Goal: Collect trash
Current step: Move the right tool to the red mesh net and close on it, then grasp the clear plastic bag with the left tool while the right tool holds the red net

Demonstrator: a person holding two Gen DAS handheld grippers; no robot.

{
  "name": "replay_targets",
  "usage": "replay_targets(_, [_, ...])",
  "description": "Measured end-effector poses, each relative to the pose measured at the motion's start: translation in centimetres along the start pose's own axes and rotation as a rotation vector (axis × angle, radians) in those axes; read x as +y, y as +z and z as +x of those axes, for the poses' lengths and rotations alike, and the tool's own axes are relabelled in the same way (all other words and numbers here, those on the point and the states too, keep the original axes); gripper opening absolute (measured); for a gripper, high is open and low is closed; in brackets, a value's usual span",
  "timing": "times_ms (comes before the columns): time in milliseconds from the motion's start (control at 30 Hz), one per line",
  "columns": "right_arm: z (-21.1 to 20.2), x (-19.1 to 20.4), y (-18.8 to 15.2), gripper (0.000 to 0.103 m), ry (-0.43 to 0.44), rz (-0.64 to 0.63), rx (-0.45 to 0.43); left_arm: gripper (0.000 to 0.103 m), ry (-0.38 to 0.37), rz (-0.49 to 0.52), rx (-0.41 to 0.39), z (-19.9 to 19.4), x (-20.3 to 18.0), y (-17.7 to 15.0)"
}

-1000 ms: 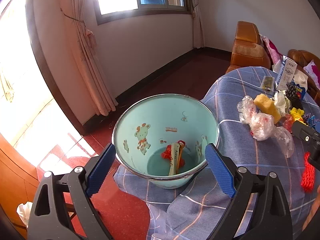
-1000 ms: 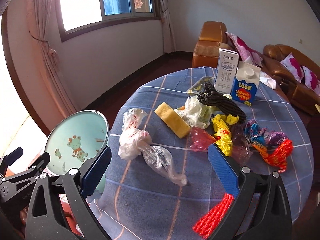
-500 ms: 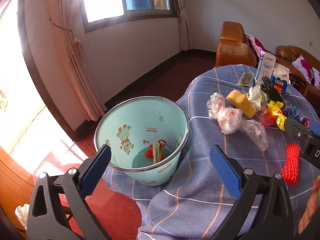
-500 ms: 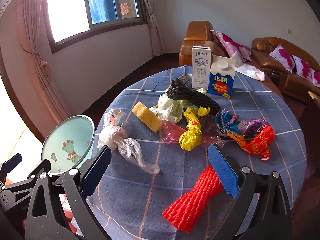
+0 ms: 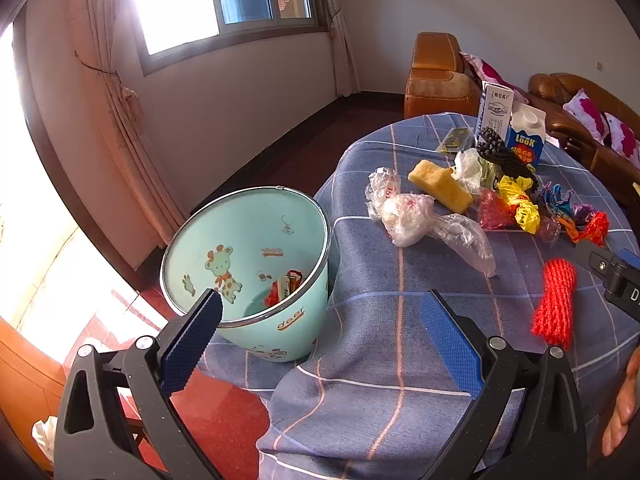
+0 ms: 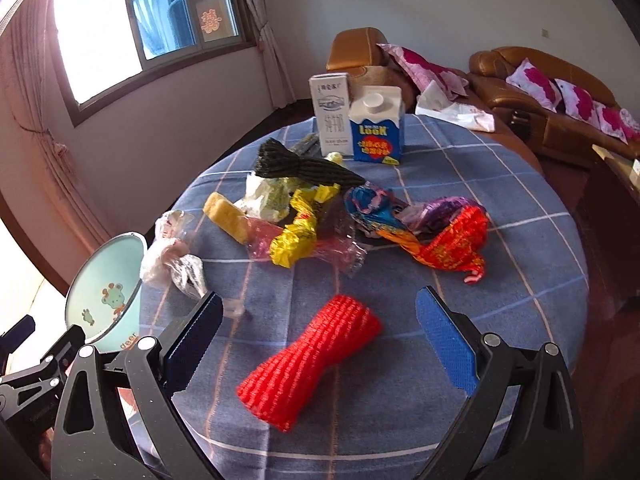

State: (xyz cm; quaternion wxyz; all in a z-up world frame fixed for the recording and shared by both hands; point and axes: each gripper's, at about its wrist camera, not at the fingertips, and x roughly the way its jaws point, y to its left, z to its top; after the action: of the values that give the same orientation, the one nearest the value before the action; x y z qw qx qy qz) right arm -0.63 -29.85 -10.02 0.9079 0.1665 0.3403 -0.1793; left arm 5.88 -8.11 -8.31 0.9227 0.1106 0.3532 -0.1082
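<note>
1. Jaws of the left gripper (image 5: 320, 336) stand at their widest, blue pads far apart, with nothing between them and nothing touched; they hang over the near edge of the round table (image 5: 400, 360) draped in a blue checked cloth.
2. Just left of that table edge stands the mint-green bucket with a metal rim and a cartoon deer print (image 5: 244, 264), holding a little red and pale trash at its bottom.
3. Jaws of the right gripper (image 6: 316, 340) are likewise spread wide and grip nothing; the red foam net sleeve (image 6: 312, 364) lies flat on the cloth between and just beyond the two pads, touching neither.
4. Farther back on the table lies the remaining trash: a crumpled clear plastic bag (image 6: 172, 256), a yellow sponge-like block (image 6: 226, 216), a yellow foil wrapper (image 6: 296, 236), a black net sleeve (image 6: 304, 166) and a red-and-orange foil wrapper (image 6: 452, 244).
5. Two cartons stand upright at the far side, a white milk carton (image 6: 331, 114) beside a blue-and-white carton with a round cap (image 6: 376, 128).
</note>
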Motion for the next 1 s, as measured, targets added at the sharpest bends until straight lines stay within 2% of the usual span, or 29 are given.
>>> replay_targets(133, [0.0, -1.2, -0.9, 0.094, 0.002, 0.024, 0.029, 0.097, -0.010, 0.000, 0.018, 0.4, -0.5, -0.3])
replay_targets(333, [2.2, 0.3, -1.9, 0.077, 0.044, 0.009, 0.111, 0.097, -0.026, -0.006, 0.038, 1.0, -0.7, -0.7])
replay_targets(533, [4.5, 0.4, -2.7, 0.048, 0.108, 0.029, 0.205, 0.097, -0.027, -0.037, 0.038, 1.7, 0.0, -0.3])
replay_targets(600, [4.5, 0.4, -2.5, 0.030, 0.140, 0.026, 0.205, 0.097, -0.028, -0.046, 0.044, 2.3, 0.0, -0.1])
replay_targets(700, [3.9, 0.3, -2.0, 0.022, 0.144, 0.010, 0.181, 0.097, -0.026, -0.046, 0.046, 2.9, -0.2, 0.4])
replay_targets(900, [1.1, -0.7, 1.1, 0.022, 0.092, -0.034, 0.016, 0.097, -0.051, -0.063, 0.025, 4.1, -1.5, 2.8])
replay_targets(1000, [0.7, -0.9, 2.4, 0.022, 0.057, -0.062, -0.030, 0.096, -0.061, -0.084, 0.021, 5.2, -2.4, 4.3])
